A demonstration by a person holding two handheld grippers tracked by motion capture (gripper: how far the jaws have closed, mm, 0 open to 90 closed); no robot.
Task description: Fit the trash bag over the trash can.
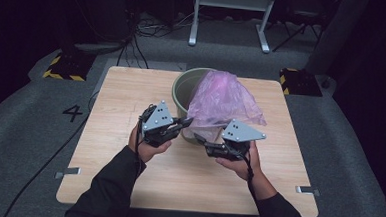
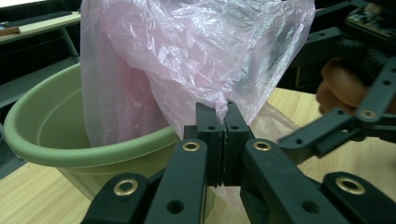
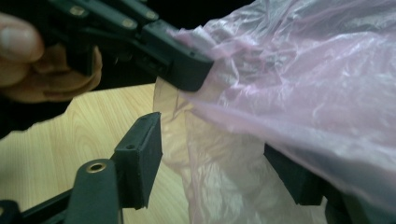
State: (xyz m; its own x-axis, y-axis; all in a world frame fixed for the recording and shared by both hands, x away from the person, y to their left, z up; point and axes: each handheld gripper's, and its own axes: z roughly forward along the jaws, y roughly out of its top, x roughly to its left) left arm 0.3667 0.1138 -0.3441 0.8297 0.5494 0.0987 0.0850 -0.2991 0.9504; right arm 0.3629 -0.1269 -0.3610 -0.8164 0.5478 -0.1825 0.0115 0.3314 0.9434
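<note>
A pale green plastic bin [image 1: 181, 90] stands at the far middle of the wooden table [image 1: 126, 100], with a thin pink plastic bag [image 1: 224, 102] draped in and over it. My left gripper [image 1: 188, 122] is at the bin's near side, shut on a fold of the bag's edge; in the left gripper view the jaws [image 2: 223, 126] meet on the pink film [image 2: 196, 51] beside the bin rim [image 2: 56, 135]. My right gripper [image 1: 199, 139] sits just right of it, open. In the right gripper view its jaws [image 3: 215, 163] stand apart with loose bag film [image 3: 303, 84] hanging between them, partly hiding the right jaw.
Behind the table stands a white metal frame [image 1: 231, 15]. Yellow-and-black striped blocks [image 1: 63, 67] [image 1: 300, 81] lie on the grey floor at both far corners, with cables [image 1: 134, 40] trailing at the left. Bare wood lies on the near half of the table.
</note>
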